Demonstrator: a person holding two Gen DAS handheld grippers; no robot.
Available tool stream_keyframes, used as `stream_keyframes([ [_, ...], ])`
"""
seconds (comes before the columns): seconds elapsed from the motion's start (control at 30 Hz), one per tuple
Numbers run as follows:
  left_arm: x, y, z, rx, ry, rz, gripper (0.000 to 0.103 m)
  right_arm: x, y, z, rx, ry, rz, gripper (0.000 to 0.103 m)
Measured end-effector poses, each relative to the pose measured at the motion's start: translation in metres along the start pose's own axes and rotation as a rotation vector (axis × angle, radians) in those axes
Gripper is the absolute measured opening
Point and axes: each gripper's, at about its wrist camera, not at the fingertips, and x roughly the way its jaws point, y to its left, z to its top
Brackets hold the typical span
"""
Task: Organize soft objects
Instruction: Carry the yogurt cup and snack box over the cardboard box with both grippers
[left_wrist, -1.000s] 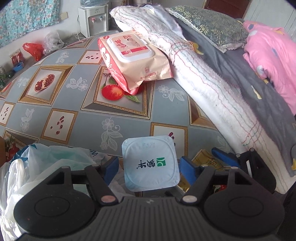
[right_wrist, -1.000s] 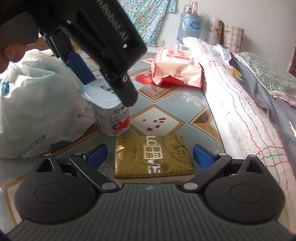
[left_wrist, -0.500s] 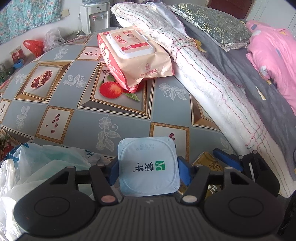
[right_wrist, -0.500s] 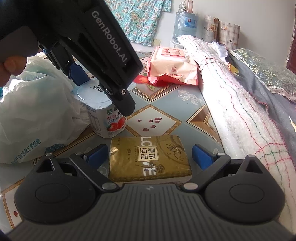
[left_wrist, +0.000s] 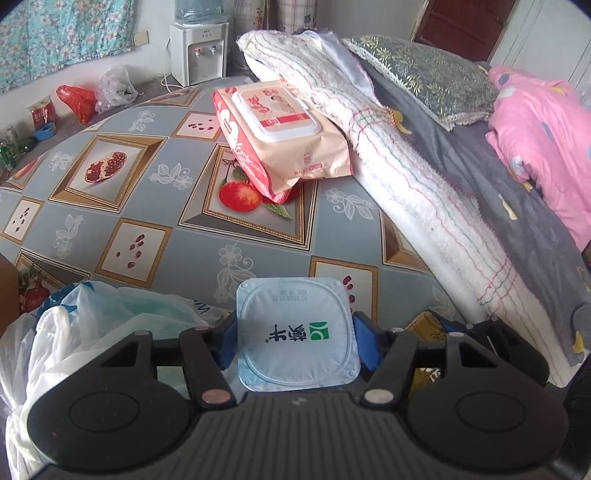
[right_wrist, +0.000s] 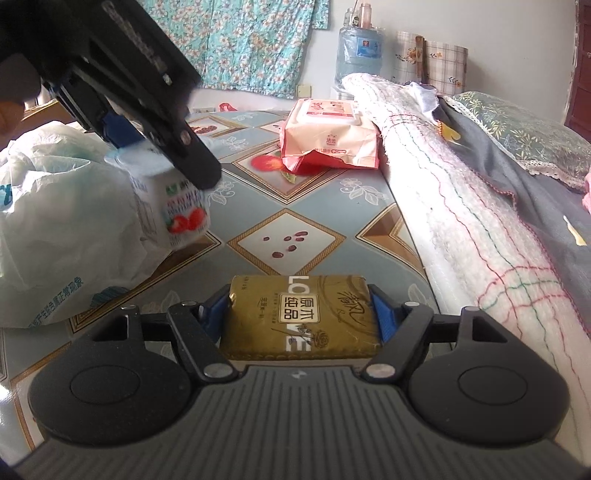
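Two items are being gripped at once: a yogurt cup (left_wrist: 297, 336) is being clamped by its sides between the pads of the left gripper (left_wrist: 295, 343) at the lower centre of the left wrist view, tilted and apparently lifted beside the plastic bag (right_wrist: 55, 221) at the left of the right wrist view. At the bottom centre of that view, the jaws of the right gripper (right_wrist: 301, 314) are being closed on a gold tissue pack (right_wrist: 301, 317) (pads already touching its short ends), presumably for sorting, while the wet wipes pack (left_wrist: 284, 136) is being left against the folded blanket (left_wrist: 399, 177) at upper centre.
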Motion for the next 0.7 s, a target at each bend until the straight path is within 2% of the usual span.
stream_keyframes([
  [0.17, -0.034, 0.010, -0.002, -0.046, -0.040, -0.057, 0.064, -0.020, -0.001, 0.001, 0.013, -0.039, -0.005, 0.073],
  [0.37, -0.105, 0.037, -0.013, -0.120, -0.153, -0.118, 0.064, -0.059, 0.005, 0.016, 0.002, -0.135, 0.022, 0.073],
  [0.53, -0.170, 0.075, -0.038, -0.187, -0.249, -0.082, 0.064, -0.088, 0.021, 0.038, -0.002, -0.203, 0.132, 0.073],
  [0.7, -0.222, 0.123, -0.080, -0.272, -0.326, -0.011, 0.060, -0.107, 0.057, 0.061, -0.052, -0.247, 0.249, 0.074],
])
